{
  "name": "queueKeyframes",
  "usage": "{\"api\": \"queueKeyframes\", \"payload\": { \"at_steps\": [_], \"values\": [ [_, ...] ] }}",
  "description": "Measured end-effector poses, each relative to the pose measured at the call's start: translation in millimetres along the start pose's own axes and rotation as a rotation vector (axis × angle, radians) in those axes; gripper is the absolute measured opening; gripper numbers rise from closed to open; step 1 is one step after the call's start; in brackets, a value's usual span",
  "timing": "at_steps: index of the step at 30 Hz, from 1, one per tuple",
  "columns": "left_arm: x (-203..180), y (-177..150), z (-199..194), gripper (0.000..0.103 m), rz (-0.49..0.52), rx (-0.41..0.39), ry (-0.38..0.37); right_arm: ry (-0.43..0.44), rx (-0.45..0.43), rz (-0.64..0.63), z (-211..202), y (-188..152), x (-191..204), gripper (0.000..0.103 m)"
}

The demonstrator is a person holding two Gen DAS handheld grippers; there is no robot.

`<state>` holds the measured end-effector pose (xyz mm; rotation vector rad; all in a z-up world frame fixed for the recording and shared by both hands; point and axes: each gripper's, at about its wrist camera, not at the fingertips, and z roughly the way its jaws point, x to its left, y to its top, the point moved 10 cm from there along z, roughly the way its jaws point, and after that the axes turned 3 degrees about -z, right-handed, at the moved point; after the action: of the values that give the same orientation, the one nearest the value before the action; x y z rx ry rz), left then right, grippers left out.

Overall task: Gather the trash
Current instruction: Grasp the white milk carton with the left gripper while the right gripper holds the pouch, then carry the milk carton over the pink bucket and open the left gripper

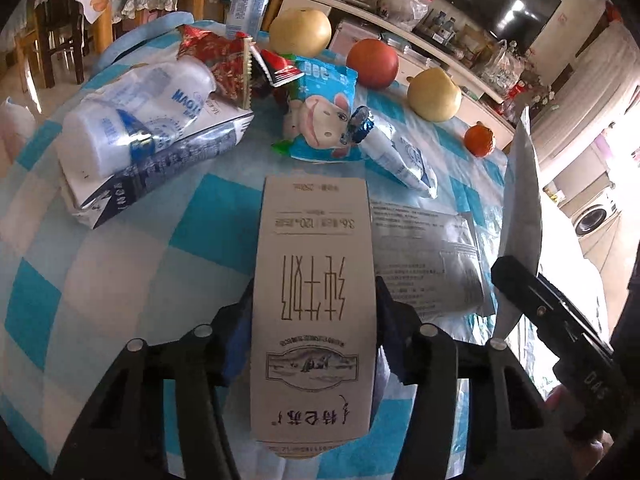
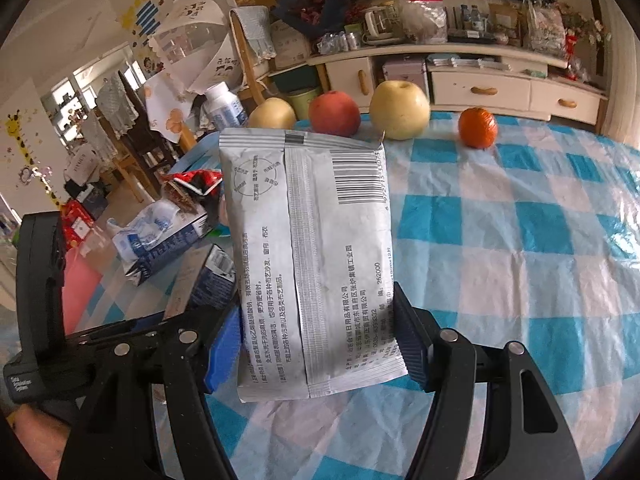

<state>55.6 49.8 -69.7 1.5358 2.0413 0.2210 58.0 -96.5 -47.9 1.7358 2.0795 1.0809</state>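
Both grippers are loaded: my left gripper (image 1: 314,316) has its pads against the sides of a flat white carton (image 1: 314,280) lying on the checked table (image 1: 120,272), my right gripper (image 2: 318,344) is clamped partway on a grey pouch (image 2: 308,256), lifted clear. I'd guess the pouch stays up as already collected. More trash, a crushed bottle (image 1: 132,120) and wrappers (image 1: 320,120), sits beyond, near the fruit (image 1: 372,63).

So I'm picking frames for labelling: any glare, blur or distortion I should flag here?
Left wrist view: strong fisheye bend with dark corners, daylight blown out at the right edge, sheen on the tablecloth, carton print sharp. Right wrist view: same bend, glare on the tablecloth at the right, window at the left overexposed, packet text legible, no motion blur.
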Motion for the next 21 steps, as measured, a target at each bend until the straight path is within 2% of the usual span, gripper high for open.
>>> {"api": "queueKeyframes", "payload": {
  "at_steps": [5,12,17,21],
  "values": [
    [9,0,-12,0.055,0.0,-0.023,-0.059,0.033,0.013,0.001,-1,-8,11,0.068],
    [29,10,-52,0.055,-0.006,-0.111,-0.145,0.095,0.025,0.04,-3,-17,30,0.067],
    [46,20,-76,0.055,-0.003,-0.172,-0.161,0.139,0.032,0.106,-6,-20,43,0.067],
    [70,34,-99,0.055,0.008,-0.238,-0.135,0.151,0.041,0.144,-8,-19,56,0.067]
  ]
}}
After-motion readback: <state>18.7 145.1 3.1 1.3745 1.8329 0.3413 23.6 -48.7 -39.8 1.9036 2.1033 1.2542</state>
